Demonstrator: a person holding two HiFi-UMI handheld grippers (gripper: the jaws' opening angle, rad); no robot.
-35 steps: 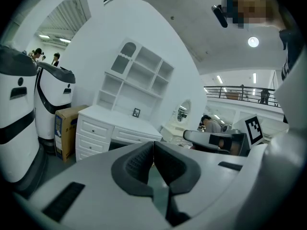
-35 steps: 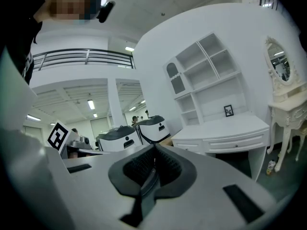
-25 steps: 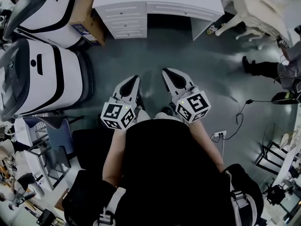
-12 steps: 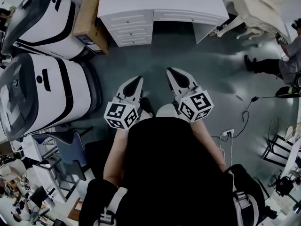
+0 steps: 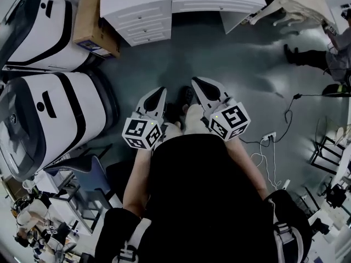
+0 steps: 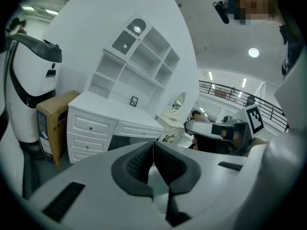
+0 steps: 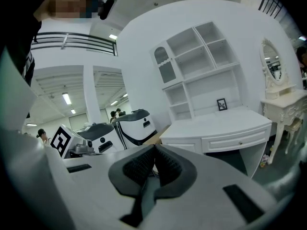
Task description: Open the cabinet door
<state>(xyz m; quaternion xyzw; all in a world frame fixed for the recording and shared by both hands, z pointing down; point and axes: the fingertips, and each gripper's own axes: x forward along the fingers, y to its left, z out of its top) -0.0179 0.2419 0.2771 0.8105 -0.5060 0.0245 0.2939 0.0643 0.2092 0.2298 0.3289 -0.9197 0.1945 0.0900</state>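
A white desk [image 5: 175, 4] with drawers [image 5: 145, 29] stands ahead across the grey floor. Over it rises a white shelf hutch [image 6: 136, 63], also in the right gripper view [image 7: 201, 66], with a small arched grey-paned compartment [image 6: 129, 32] at its upper left. My left gripper [image 5: 159, 90] and right gripper [image 5: 196, 81] are held side by side in front of the person's body, well short of the desk. The left gripper [image 6: 153, 143] is shut with nothing between its pads. Likewise the right gripper [image 7: 154, 147] is shut and empty.
Two large white-and-black machines [image 5: 49, 111] [image 5: 38, 26] flank the left side, with a cardboard box [image 5: 90, 18] beside the desk. A white vanity table [image 5: 307, 4] and a person's legs [image 5: 307, 59] are at upper right. Cables and a power strip [image 5: 269, 138] lie on the floor at right.
The person has stepped forward with both grippers carried along. The left-side machines have slid down the head view. Both pairs of jaws stay shut.
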